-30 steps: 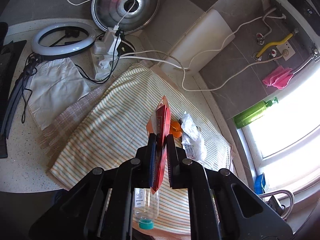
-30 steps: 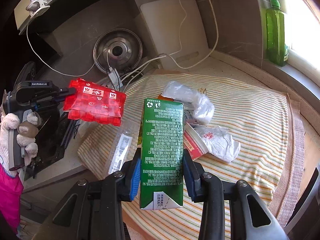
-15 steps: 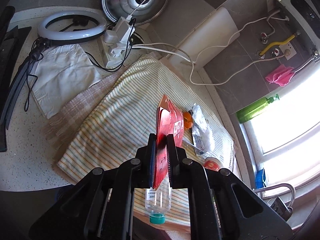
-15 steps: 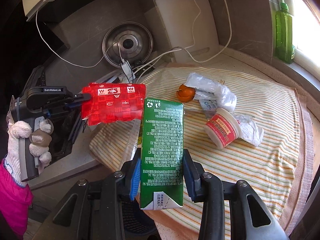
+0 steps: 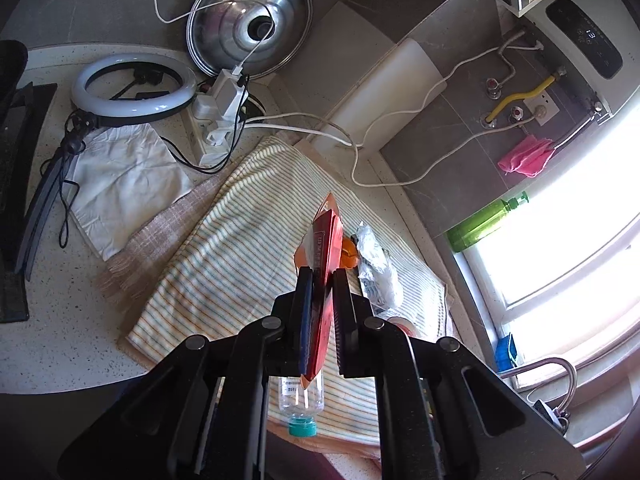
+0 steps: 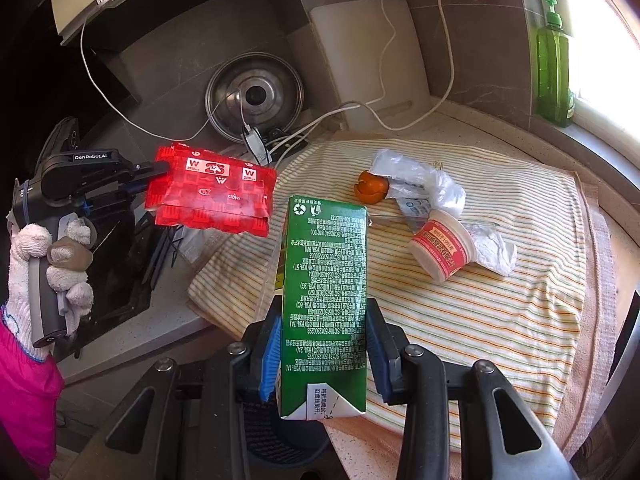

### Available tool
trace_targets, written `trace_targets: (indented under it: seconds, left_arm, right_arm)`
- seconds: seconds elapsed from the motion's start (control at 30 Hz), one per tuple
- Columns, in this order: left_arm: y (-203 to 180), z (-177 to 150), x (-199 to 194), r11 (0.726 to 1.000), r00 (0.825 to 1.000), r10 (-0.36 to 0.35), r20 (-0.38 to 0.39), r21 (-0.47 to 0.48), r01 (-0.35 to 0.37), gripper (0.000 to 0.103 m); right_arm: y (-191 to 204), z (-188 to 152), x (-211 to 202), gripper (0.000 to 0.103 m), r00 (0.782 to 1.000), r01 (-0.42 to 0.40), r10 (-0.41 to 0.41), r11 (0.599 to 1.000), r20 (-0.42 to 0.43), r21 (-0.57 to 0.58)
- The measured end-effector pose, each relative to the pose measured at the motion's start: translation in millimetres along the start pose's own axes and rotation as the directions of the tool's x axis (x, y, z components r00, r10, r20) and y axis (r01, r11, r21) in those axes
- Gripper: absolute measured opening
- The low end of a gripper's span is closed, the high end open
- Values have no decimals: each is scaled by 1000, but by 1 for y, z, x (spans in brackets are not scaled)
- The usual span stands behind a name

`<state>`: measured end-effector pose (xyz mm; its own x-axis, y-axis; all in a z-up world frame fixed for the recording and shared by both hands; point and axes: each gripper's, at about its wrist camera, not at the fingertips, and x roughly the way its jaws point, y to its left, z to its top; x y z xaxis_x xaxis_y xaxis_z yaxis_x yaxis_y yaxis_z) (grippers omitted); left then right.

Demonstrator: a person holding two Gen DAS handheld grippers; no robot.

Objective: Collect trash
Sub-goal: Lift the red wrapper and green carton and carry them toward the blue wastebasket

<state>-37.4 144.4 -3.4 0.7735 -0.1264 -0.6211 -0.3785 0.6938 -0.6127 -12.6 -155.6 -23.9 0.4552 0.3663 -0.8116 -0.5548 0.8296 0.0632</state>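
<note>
My left gripper (image 5: 322,276) is shut on a flat red snack wrapper (image 5: 325,264), held edge-on above the striped cloth (image 5: 232,248). The wrapper also shows in the right wrist view (image 6: 212,192), held out left of the cloth. My right gripper (image 6: 322,340) is shut on a green carton (image 6: 324,292), held upright above the cloth's near edge. On the cloth (image 6: 500,312) lie an orange peel (image 6: 372,186), a crumpled clear bag (image 6: 420,184), a red-and-white cup (image 6: 442,246) on its side and white tissue (image 6: 494,250). A clear bottle (image 5: 301,404) with a teal cap lies below my left gripper.
A steel lid (image 5: 248,28), ring light (image 5: 132,92), power strip with cables (image 5: 216,120) and white cloth (image 5: 124,176) sit at the back left. A green soap bottle (image 6: 554,68) stands by the window. A dark mesh bin (image 6: 280,436) shows below the counter edge.
Both grippers have drawn back from the cloth with their loads still held. The cup, tissue and peel now show further off on the cloth.
</note>
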Motion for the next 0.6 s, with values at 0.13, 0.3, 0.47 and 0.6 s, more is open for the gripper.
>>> trace_targets:
  seconds: [0.13, 0.3, 0.47, 0.6]
  left_arm:
    - [17, -10, -21, 1000, 1000, 19, -1, 5, -19, 7]
    - [42, -29, -45, 998, 998, 65, -14, 21, -64, 7]
    - [73, -54, -59, 995, 994, 101, -49, 7, -100, 7]
    - [95, -73, -64, 992, 989, 127, -78, 2, -128, 7]
  right_arm:
    - [9, -8, -2, 38, 1000, -15, 15, 1000, -7, 4]
    - [28, -23, 3, 38, 999, -42, 42, 999, -32, -6]
    - [49, -42, 13, 38, 995, -66, 65, 998, -72, -10]
    - [63, -61, 25, 38, 990, -81, 80, 997, -115, -6]
